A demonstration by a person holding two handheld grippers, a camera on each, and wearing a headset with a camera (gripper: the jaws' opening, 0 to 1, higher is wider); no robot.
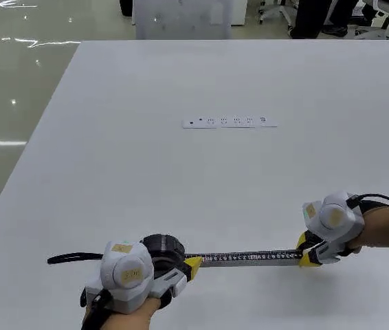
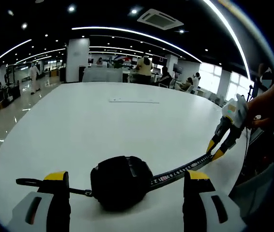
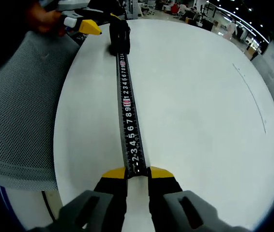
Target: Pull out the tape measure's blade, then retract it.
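Observation:
The black tape measure case [image 1: 163, 246] lies on the white table near its front edge, with a black strap [image 1: 71, 258] trailing left. My left gripper [image 1: 172, 273] is open, and the case [image 2: 122, 181] sits between its yellow-tipped jaws with a gap on each side. The dark numbered blade [image 1: 249, 258] runs out of the case to the right, flat over the table. My right gripper [image 1: 308, 253] is shut on the blade's end [image 3: 134, 166]. The blade [image 3: 127, 101] stretches straight away to the case [image 3: 120, 34].
A white power strip [image 1: 229, 122] lies flat at the table's middle. The table's left edge [image 1: 36, 137] drops to a shiny floor. Chairs and people stand beyond the far edge. A grey mesh sleeve [image 3: 25, 106] lies left of the blade.

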